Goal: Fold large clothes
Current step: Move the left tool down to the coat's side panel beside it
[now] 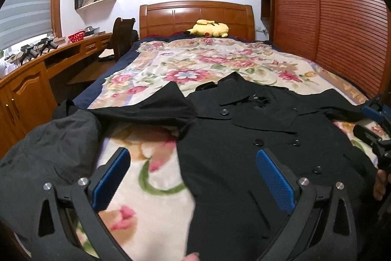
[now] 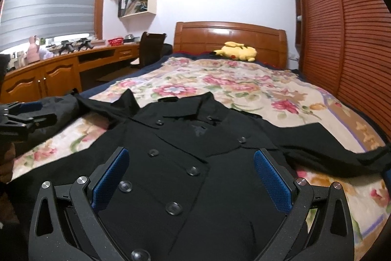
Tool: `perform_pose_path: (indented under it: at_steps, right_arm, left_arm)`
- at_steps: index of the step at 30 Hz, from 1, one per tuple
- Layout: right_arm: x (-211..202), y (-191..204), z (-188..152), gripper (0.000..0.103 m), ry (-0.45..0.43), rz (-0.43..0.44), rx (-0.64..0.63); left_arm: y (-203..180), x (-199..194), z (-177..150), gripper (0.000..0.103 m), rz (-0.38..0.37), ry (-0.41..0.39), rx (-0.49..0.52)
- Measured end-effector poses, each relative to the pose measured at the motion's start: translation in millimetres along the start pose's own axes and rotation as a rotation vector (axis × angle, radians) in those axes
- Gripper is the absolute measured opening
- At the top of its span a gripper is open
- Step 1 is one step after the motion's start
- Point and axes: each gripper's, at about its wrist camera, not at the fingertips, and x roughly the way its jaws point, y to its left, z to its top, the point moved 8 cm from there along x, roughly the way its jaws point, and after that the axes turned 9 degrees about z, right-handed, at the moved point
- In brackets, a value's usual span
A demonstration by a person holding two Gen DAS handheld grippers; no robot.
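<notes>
A black double-breasted coat (image 1: 244, 138) lies face up on the floral bedspread (image 1: 195, 60), collar toward the headboard. It also shows in the right wrist view (image 2: 190, 163). One sleeve (image 1: 151, 104) stretches left, the other sleeve (image 2: 330, 143) stretches right. My left gripper (image 1: 193, 173) is open and empty above the coat's left edge and the bedspread. My right gripper (image 2: 190, 175) is open and empty above the coat's buttoned front. The right gripper also shows in the left wrist view (image 1: 376, 129), the left gripper in the right wrist view (image 2: 22, 114).
A dark grey garment (image 1: 48, 148) lies bunched at the bed's left corner. A yellow plush toy (image 1: 210, 28) sits by the wooden headboard (image 1: 195, 16). A wooden desk (image 1: 48, 60) and chair (image 1: 122, 36) stand left; a slatted wardrobe (image 1: 330, 16) runs along the right.
</notes>
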Motion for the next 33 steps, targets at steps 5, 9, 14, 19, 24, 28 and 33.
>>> perform_pose_path:
  at_steps: [5,9,14,19,24,28,33]
  right_arm:
    - [22.2,6.7,17.8,0.103,0.016,0.02,-0.032]
    - [45.0,9.5,29.1,0.103,0.034,0.037,-0.049]
    - [65.8,11.9,23.3,0.103,0.062,0.082,-0.048]
    - [81.4,11.0,13.9,0.103,0.096,0.125,-0.034]
    - [86.1,11.7,10.7,0.103,0.101,0.153,-0.031]
    - [89.2,12.2,4.0,0.103,0.121,0.164,-0.029]
    - [92.8,8.7,-0.8,0.103,0.139,0.163,-0.025]
  left_arm:
    - [16.0,26.6,4.8,0.103,0.009,0.035,0.011]
    - [28.6,50.7,9.3,0.103,0.008,0.07,-0.019]
    - [45.7,77.9,18.9,0.103,0.029,0.099,-0.05]
    - [68.8,114.3,27.4,0.099,0.047,0.156,-0.104]
    - [89.9,149.5,33.8,0.093,0.068,0.214,-0.162]
    - [105.8,176.4,40.4,0.09,0.101,0.25,-0.198]
    - [124.5,205.7,43.5,0.086,0.141,0.296,-0.259]
